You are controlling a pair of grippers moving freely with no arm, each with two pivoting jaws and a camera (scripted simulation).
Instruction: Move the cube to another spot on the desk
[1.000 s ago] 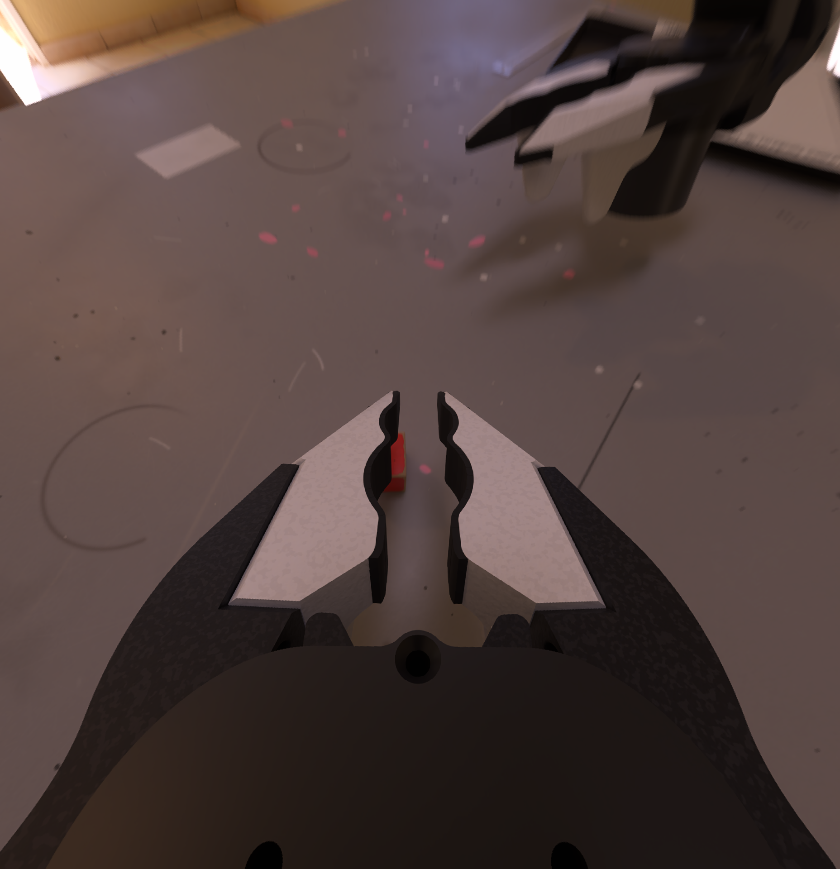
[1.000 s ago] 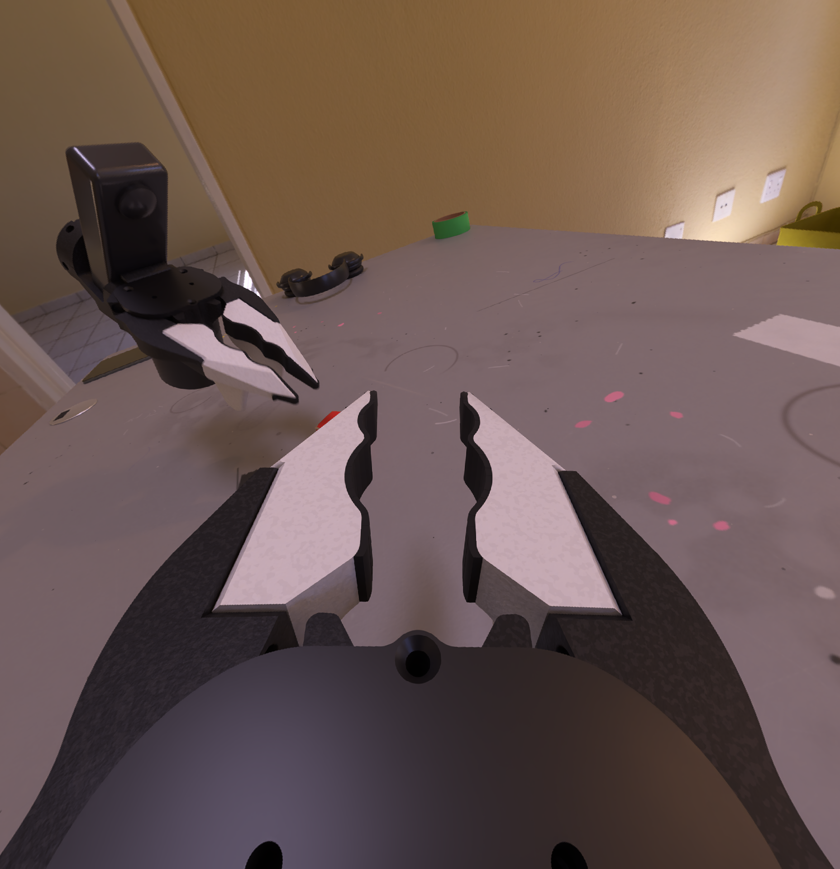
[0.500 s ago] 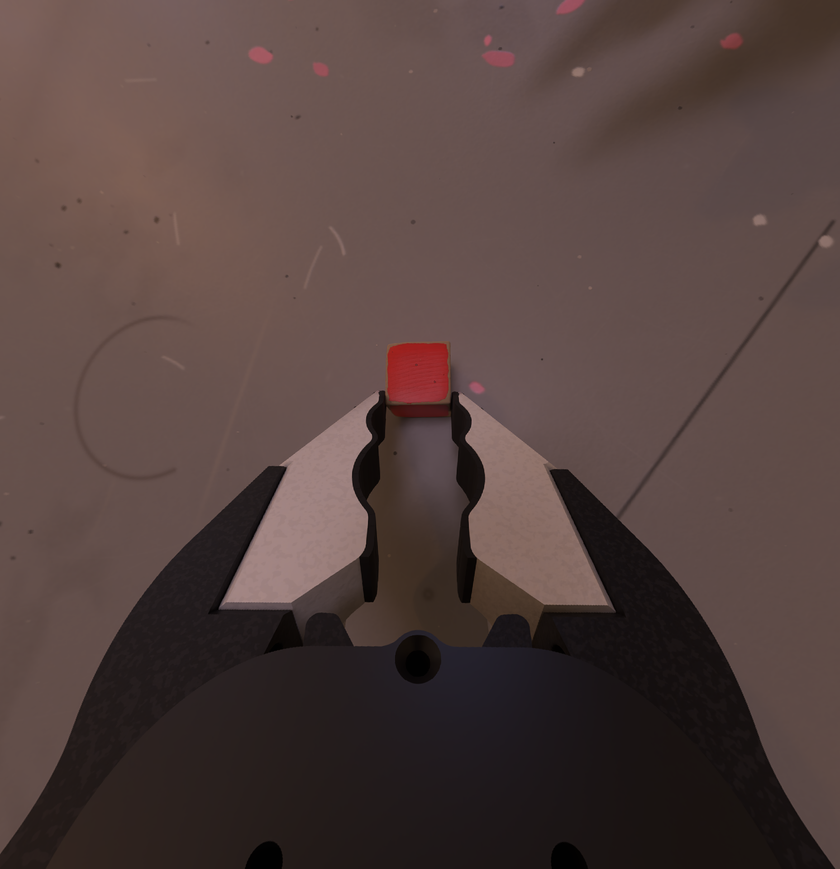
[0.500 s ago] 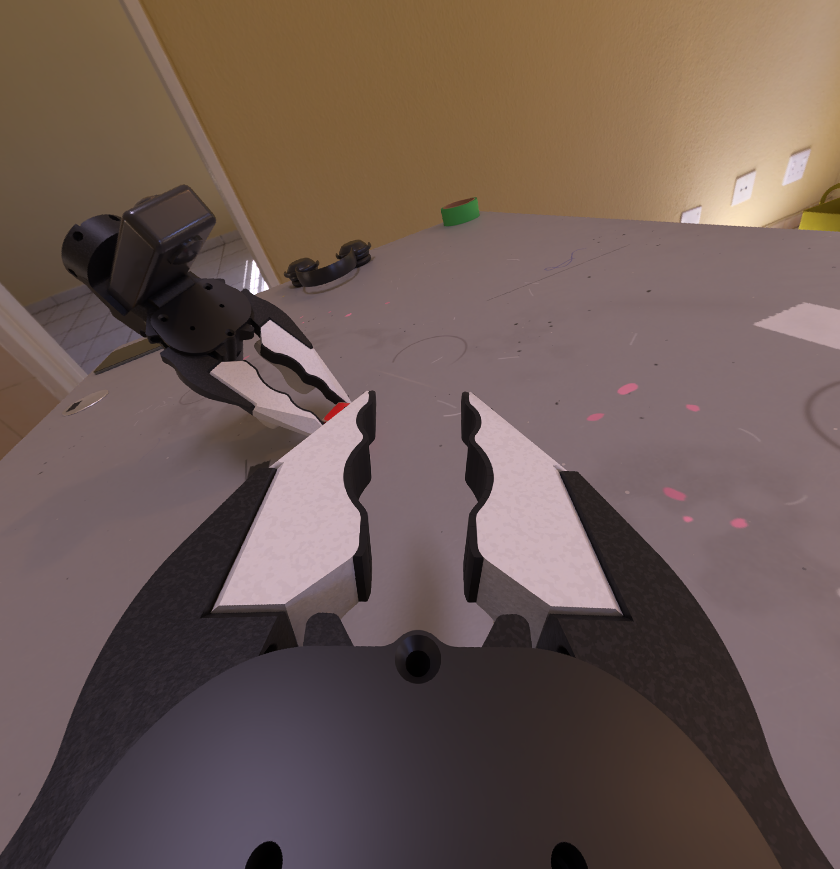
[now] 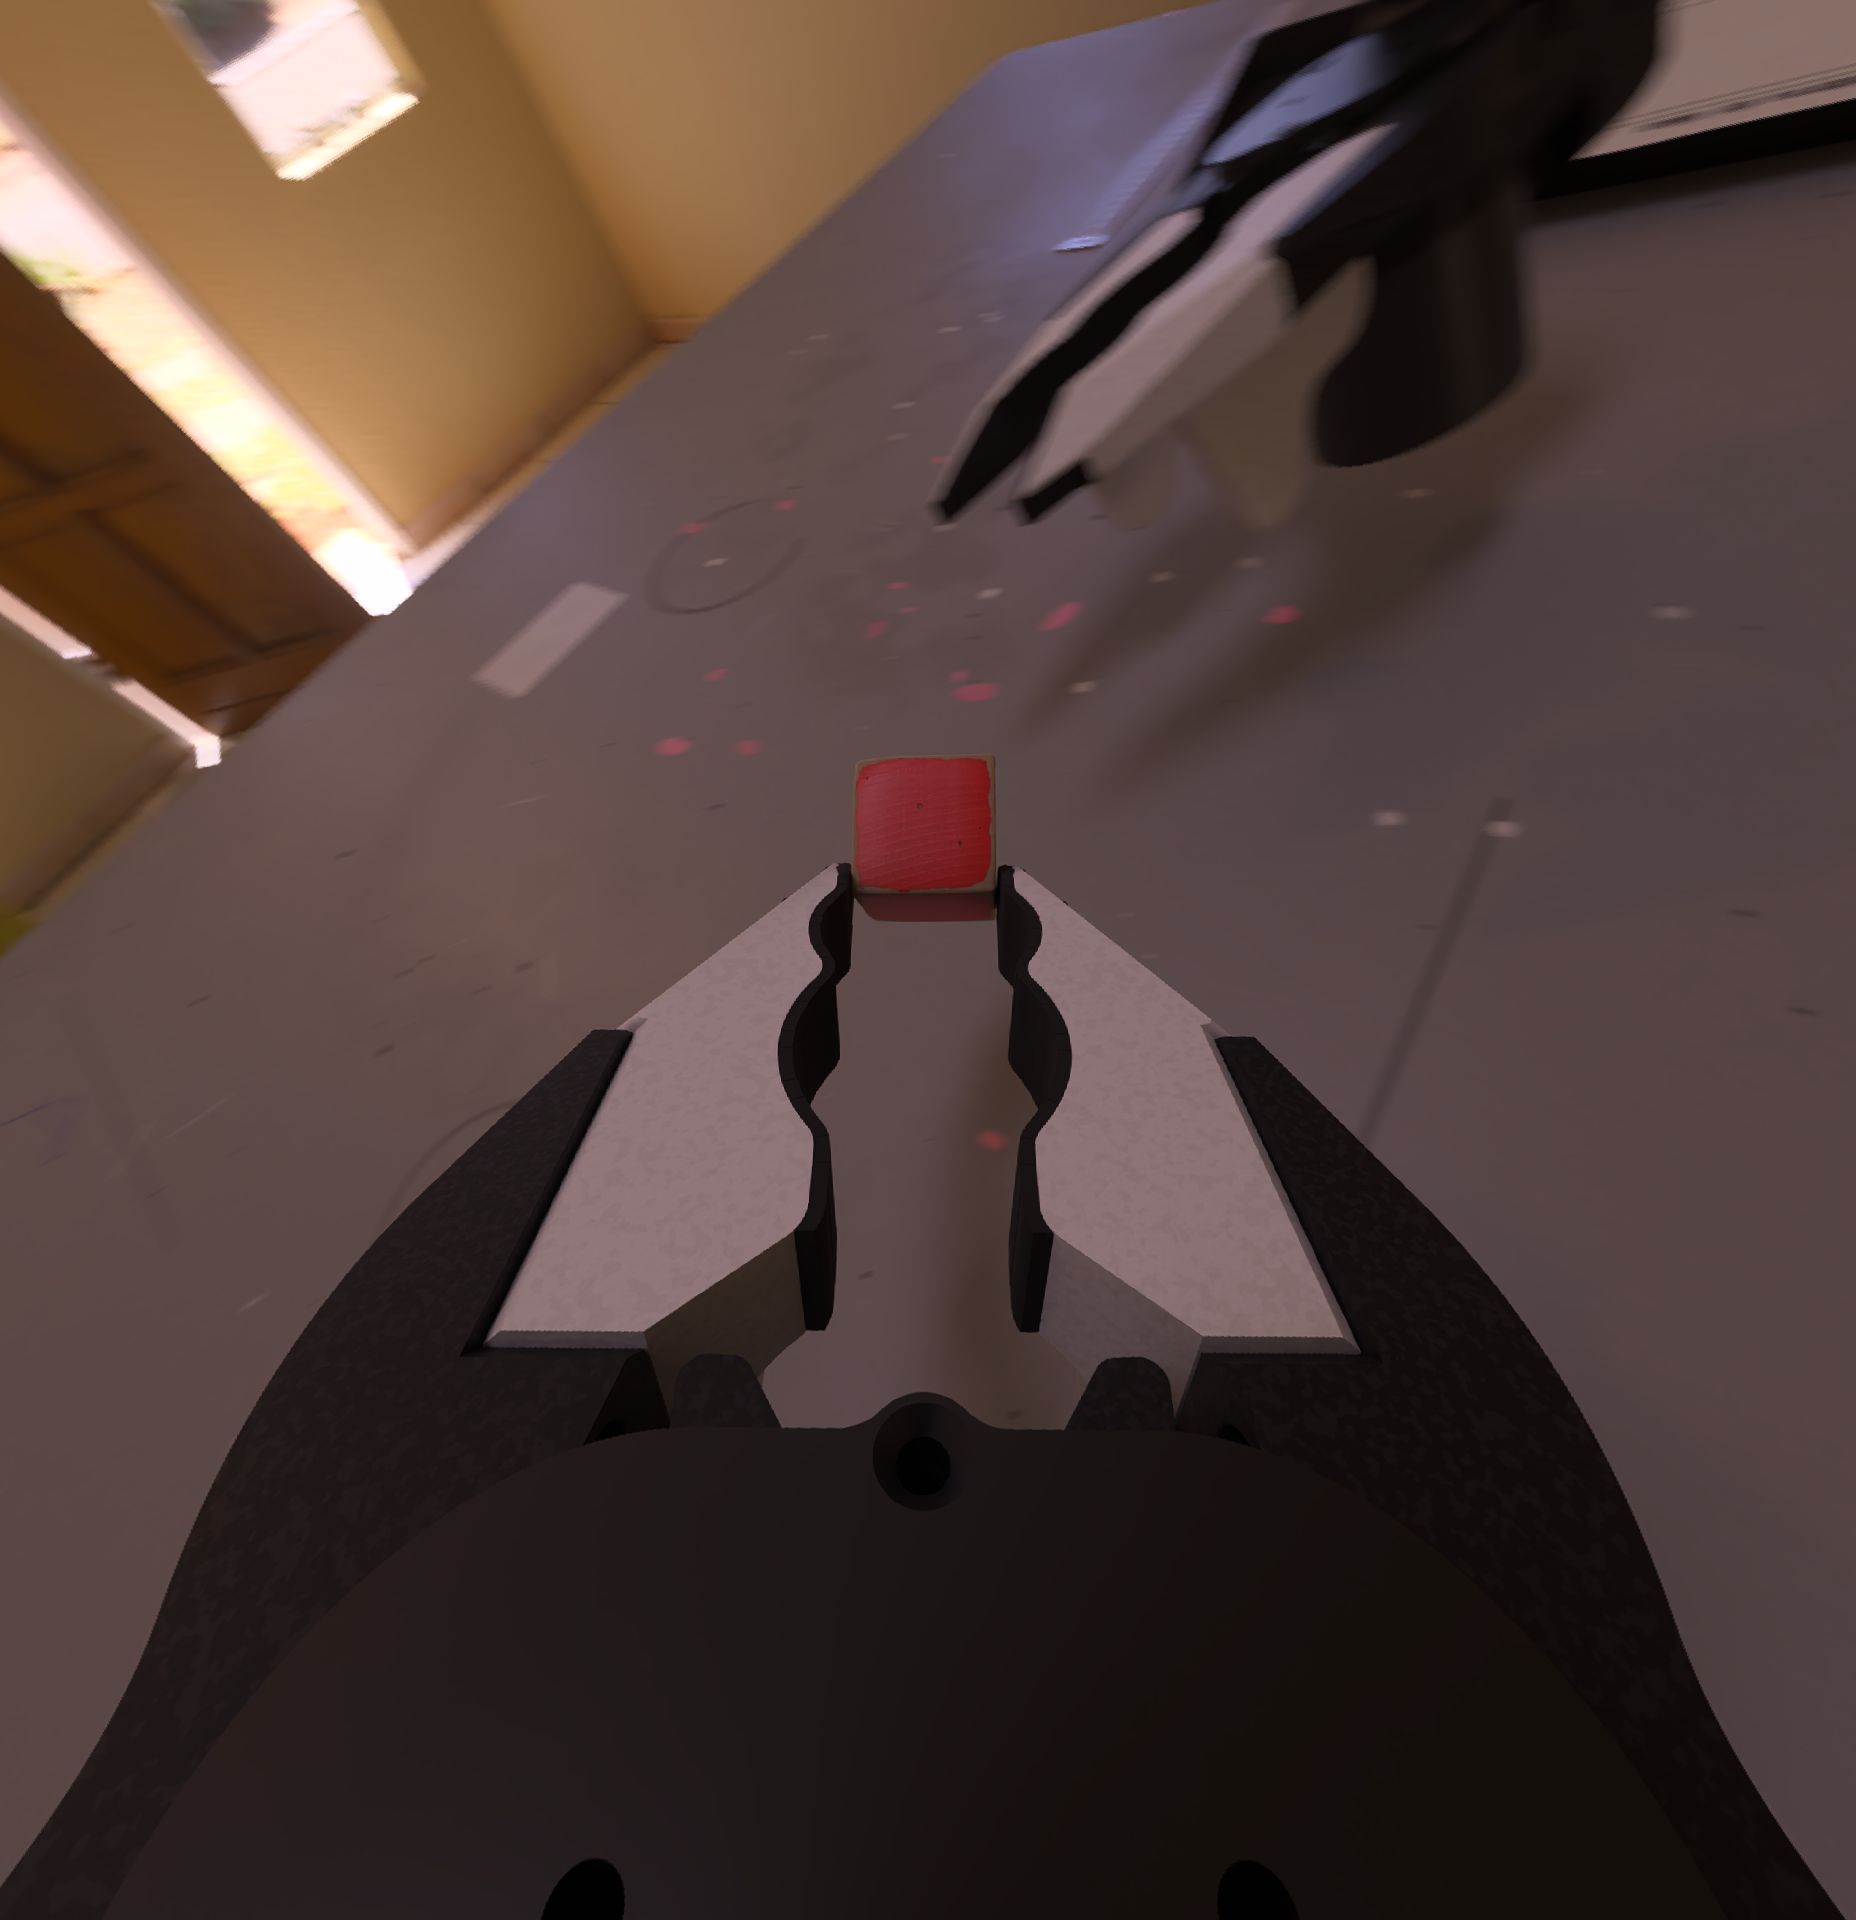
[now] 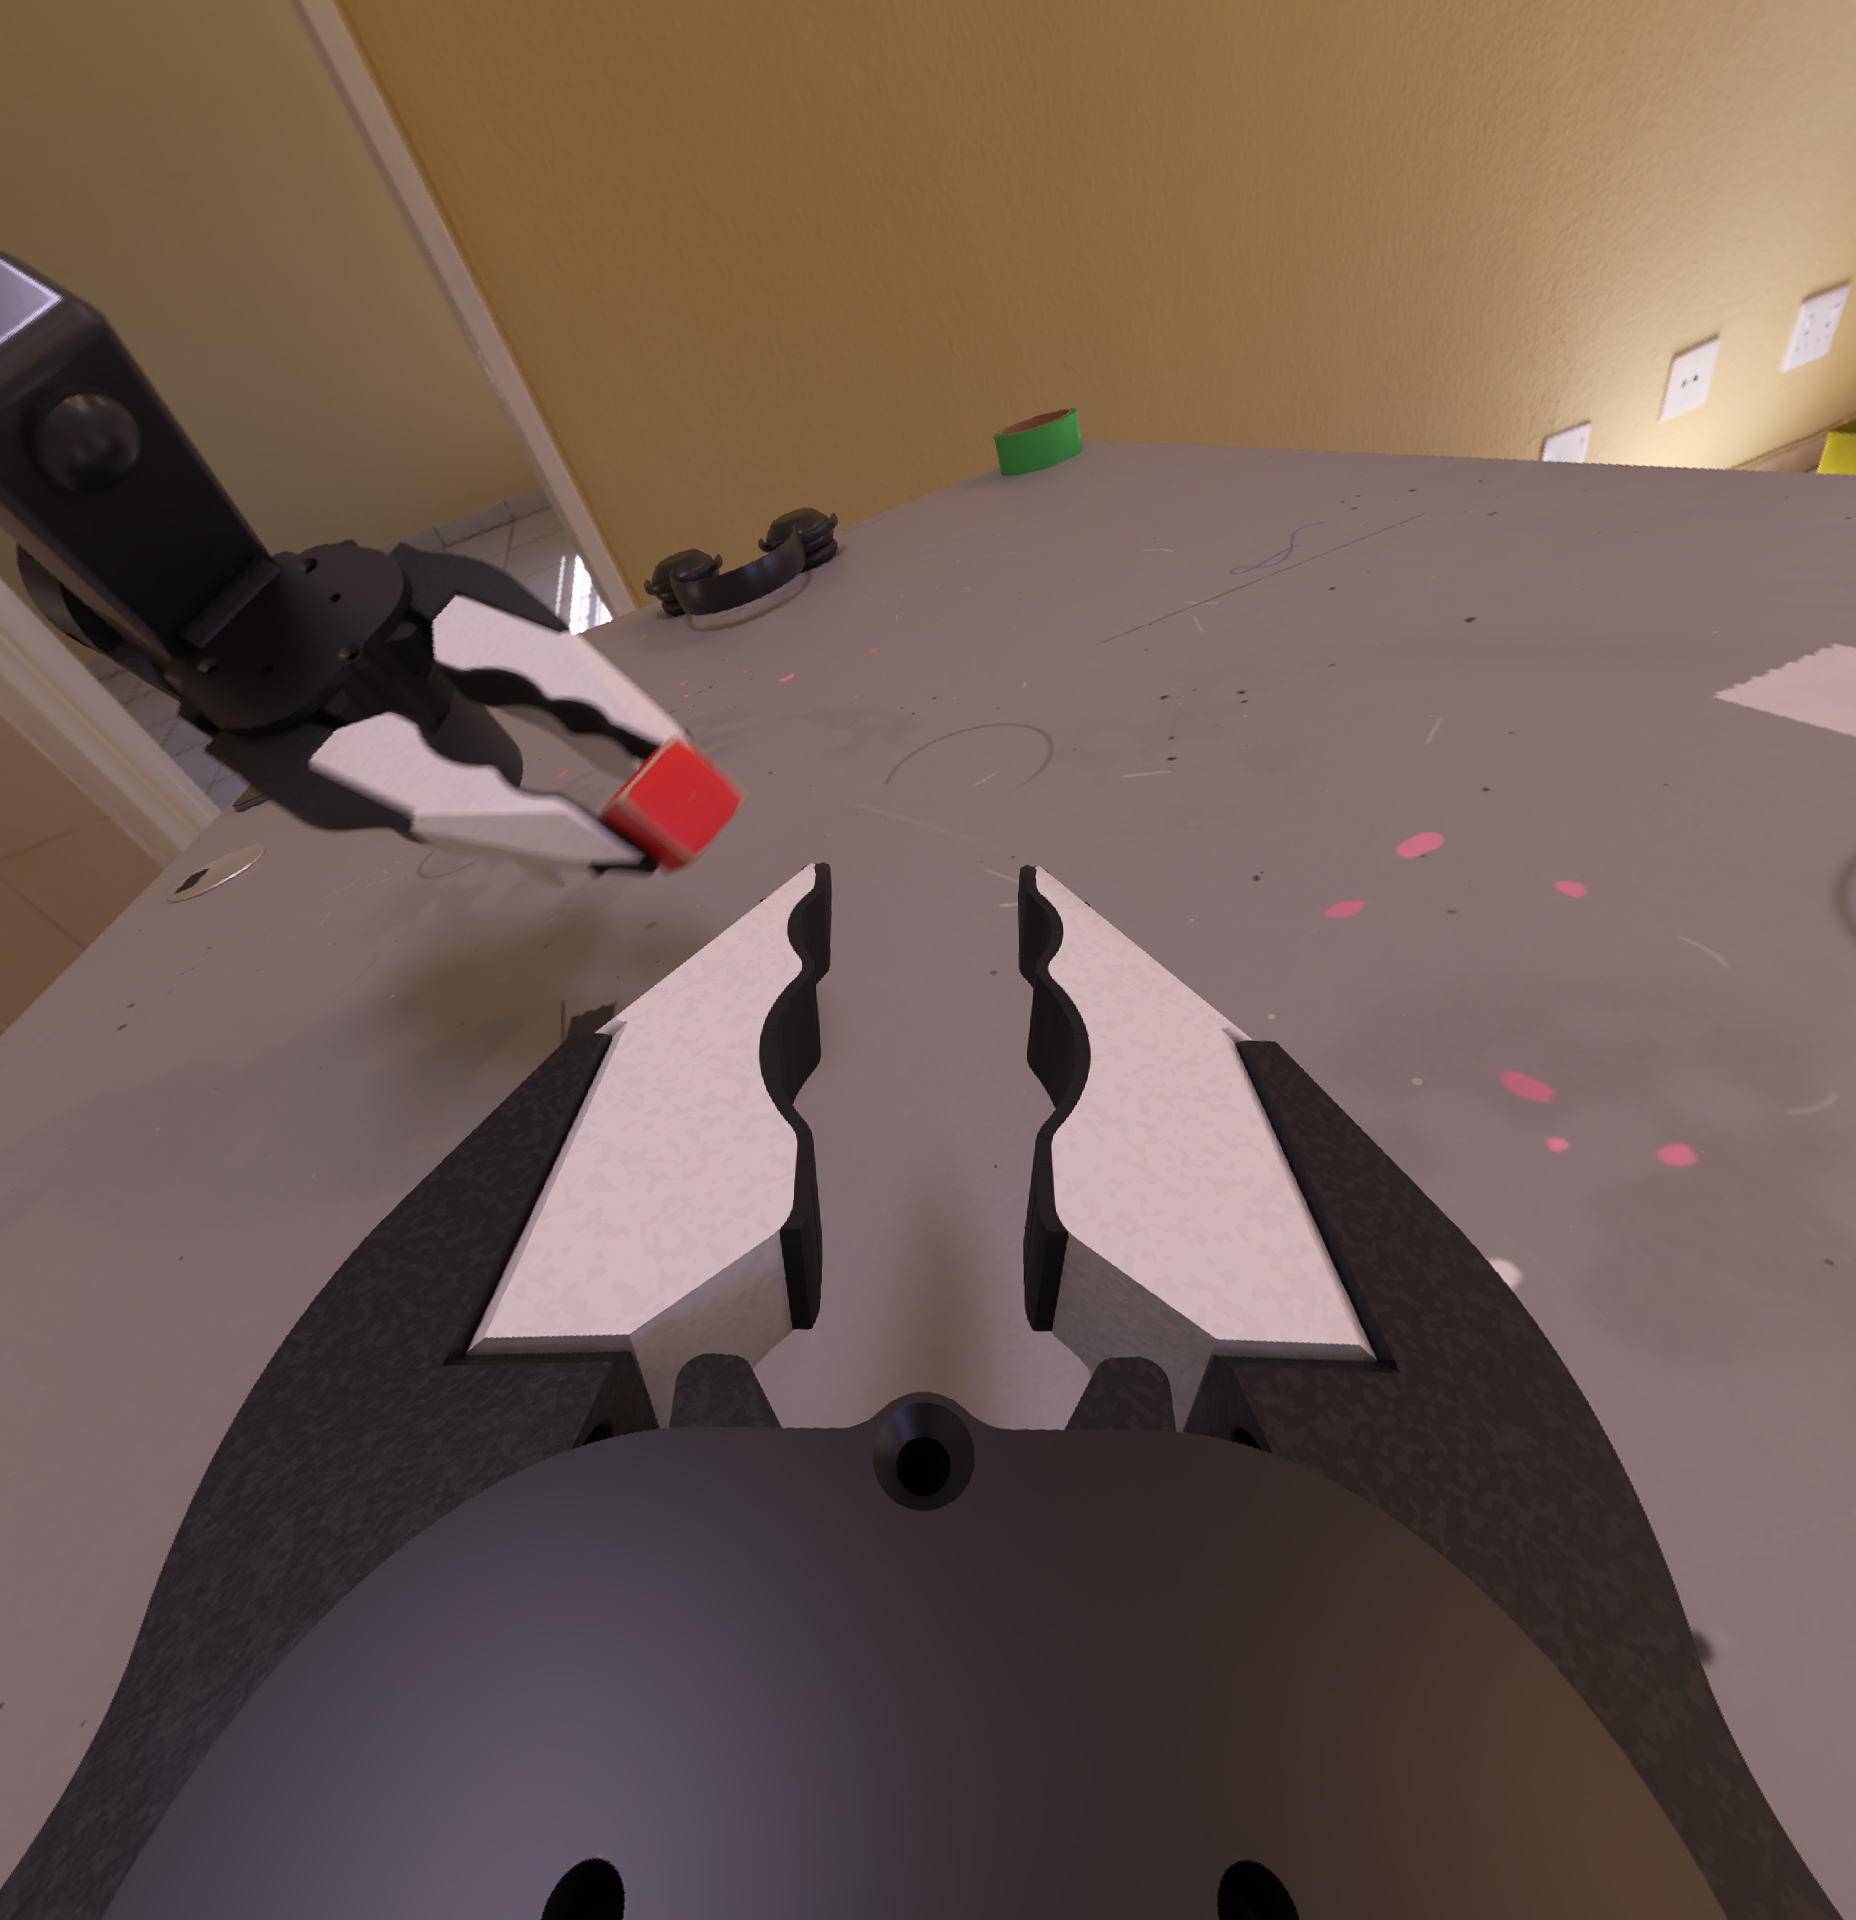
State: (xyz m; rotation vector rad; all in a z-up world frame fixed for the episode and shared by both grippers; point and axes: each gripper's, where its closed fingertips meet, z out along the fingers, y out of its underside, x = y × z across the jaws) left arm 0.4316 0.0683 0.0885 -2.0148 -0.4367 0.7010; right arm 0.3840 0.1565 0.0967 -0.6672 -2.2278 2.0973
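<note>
A small red cube (image 5: 924, 826) is pinched between the fingertips of my left gripper (image 5: 924, 883), which is shut on it and holds it above the grey desk (image 5: 384, 987). The right wrist view shows the same cube (image 6: 675, 802) in the left gripper (image 6: 649, 805), lifted clear of the desk and tilted. My right gripper (image 6: 922, 883) is open and empty, hovering over the desk just right of the cube. It also shows blurred at the upper right of the left wrist view (image 5: 997, 504).
A green tape roll (image 6: 1038, 442) and black headphones (image 6: 747, 566) lie near the desk's far edge. A white paper patch (image 6: 1817, 691) lies at the right. Pink spots (image 6: 1417, 844) and faint circle marks dot the desk. A round grommet (image 6: 212, 868) sits near the left edge.
My left gripper tipped down onto the cube, closed on it and lifted it off the desk, tilting up. The right gripper stayed open and drifted slightly.
</note>
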